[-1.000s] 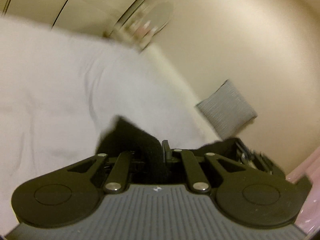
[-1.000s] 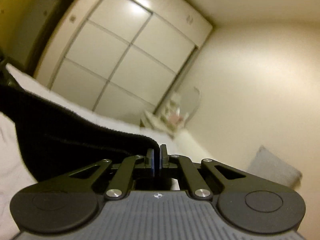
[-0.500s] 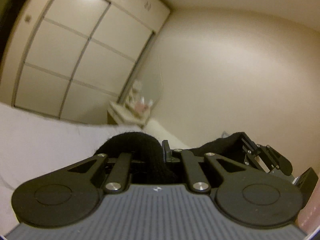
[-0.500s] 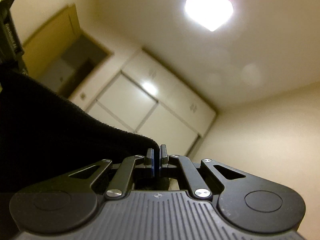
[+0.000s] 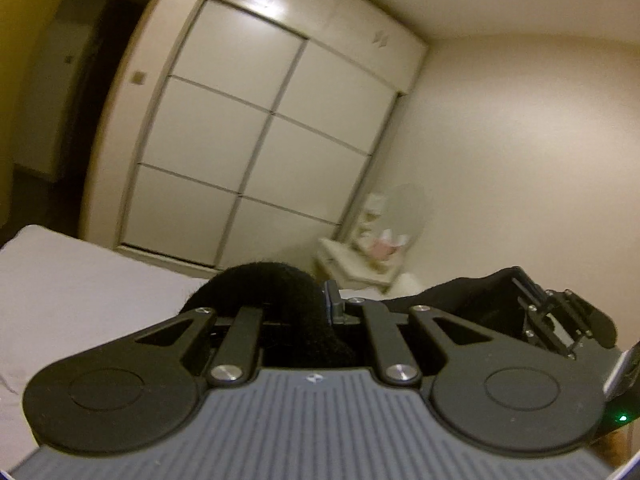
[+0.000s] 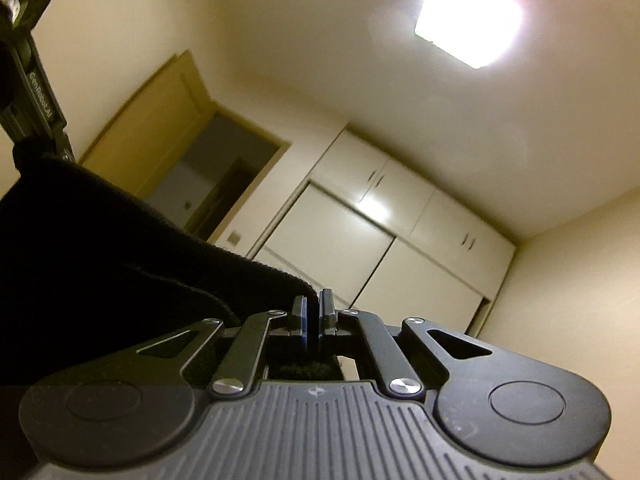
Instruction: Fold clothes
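Observation:
A black knitted garment [image 5: 276,292] hangs stretched between my two grippers, lifted above the white bed [image 5: 80,292]. My left gripper [image 5: 316,300] is shut on a bunched fold of it; the cloth hides the left finger. In the left wrist view, my right gripper [image 5: 520,280] stands at the right edge, holding the garment's other end. In the right wrist view, the right gripper [image 6: 312,312] has its pads almost together, tilted up toward the ceiling. There the garment [image 6: 120,264] drapes off to the left, up to the left gripper [image 6: 44,136].
A cream sliding-door wardrobe [image 5: 260,140] fills the far wall, with a dark doorway [image 5: 80,100] to its left. A small white table [image 5: 360,256] with items stands in the corner. A ceiling light [image 6: 468,20] glares overhead.
Both grippers have risen and tilted up with the garment. The left view swung from the bed to the wardrobe, the right view from the wardrobe to the ceiling.

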`<state>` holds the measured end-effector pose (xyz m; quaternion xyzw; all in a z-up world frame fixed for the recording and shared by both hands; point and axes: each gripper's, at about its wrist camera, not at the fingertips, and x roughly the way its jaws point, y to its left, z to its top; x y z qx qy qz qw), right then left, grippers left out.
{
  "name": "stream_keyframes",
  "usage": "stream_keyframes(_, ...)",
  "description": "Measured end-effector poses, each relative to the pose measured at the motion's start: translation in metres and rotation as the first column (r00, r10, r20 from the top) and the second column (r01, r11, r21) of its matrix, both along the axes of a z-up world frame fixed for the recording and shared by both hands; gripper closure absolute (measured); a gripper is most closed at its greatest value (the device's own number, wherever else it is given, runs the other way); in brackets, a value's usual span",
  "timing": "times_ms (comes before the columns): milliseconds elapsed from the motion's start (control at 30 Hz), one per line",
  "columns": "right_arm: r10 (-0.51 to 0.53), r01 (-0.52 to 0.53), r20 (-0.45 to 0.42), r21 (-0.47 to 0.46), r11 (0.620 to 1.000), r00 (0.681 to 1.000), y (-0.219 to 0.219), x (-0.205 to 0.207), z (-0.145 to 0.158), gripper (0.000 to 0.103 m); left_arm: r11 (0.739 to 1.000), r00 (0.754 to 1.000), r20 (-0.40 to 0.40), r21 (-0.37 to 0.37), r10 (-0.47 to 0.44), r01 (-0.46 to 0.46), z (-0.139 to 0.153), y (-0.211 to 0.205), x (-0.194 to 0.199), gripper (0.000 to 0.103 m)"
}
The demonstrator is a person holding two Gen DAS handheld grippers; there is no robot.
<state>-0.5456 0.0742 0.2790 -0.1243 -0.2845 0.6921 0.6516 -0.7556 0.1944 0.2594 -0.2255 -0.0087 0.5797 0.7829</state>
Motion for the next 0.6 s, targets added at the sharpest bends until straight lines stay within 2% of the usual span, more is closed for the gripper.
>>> stream_keyframes(100,-0.015,0.016,-0.019,0.065,0.998,1.0,0.011,-0.01,0.019,0.103,0.999,0.999,-0.011,0.023,0.041,-0.04,0.009,0.021,-0.015,0.095)
stream_keyframes(167,-0.024,0.028,-0.032,0.108,0.994,0.999,0.018,-0.017,0.032,0.103,0.996,0.998,-0.009,0.068,0.059,-0.058,0.024,0.028,-0.021,0.095)
stream_keyframes(233,-0.055,0.072,-0.082,0.221,0.973,0.995,0.01,-0.01,0.061,0.103,0.992,0.997,-0.017,0.096,0.08,-0.078,0.042,0.032,-0.024,0.095)
stream_keyframes(267,-0.013,0.047,-0.146,0.235,0.971,0.989,0.002,0.004,0.08,0.103,0.991,0.996,-0.017,0.106,0.082,-0.08,0.049,0.034,-0.023,0.095)
stream_keyframes(333,0.062,-0.02,-0.232,0.178,0.984,0.971,-0.011,0.025,0.107,0.103,0.99,0.998,-0.008,0.124,0.063,-0.062,0.05,0.033,-0.022,0.095)
stream_keyframes(400,0.122,-0.102,-0.285,0.083,0.991,0.951,-0.02,0.041,0.105,0.103,0.995,0.999,-0.027,0.093,0.045,-0.043,0.034,0.025,-0.018,0.095)
stream_keyframes(433,0.144,-0.142,-0.301,0.029,0.989,0.943,-0.021,0.049,0.1,0.093,0.998,0.999,-0.034,0.062,0.03,-0.027,0.02,0.018,-0.017,0.095)
stream_keyframes(467,0.138,-0.166,-0.316,-0.063,0.984,0.939,-0.022,0.055,0.082,0.074,1.0,0.999,-0.036,0.013,0.007,-0.007,-0.004,0.008,-0.016,0.095)
stream_keyframes(500,0.13,-0.189,-0.329,-0.154,0.97,0.935,-0.023,0.062,0.064,0.059,0.998,0.999,-0.037,-0.056,-0.008,0.006,-0.035,-0.004,-0.015,0.094)
stream_keyframes(533,0.118,-0.209,-0.346,-0.238,0.949,0.931,-0.024,0.067,0.039,0.029,0.989,0.999,-0.036,-0.149,-0.012,0.006,-0.074,-0.018,-0.014,0.094)
stream_keyframes(567,0.104,-0.237,-0.359,-0.35,0.906,0.928,-0.024,0.073,0.005,0.017,0.971,0.999,-0.033,-0.241,-0.015,0.007,-0.112,-0.031,-0.014,0.094)
stream_keyframes(600,0.078,-0.254,-0.372,-0.455,0.853,0.925,-0.026,0.079,-0.029,0.018,0.944,0.999,-0.031,-0.33,-0.018,0.007,-0.151,-0.045,-0.013,0.093)
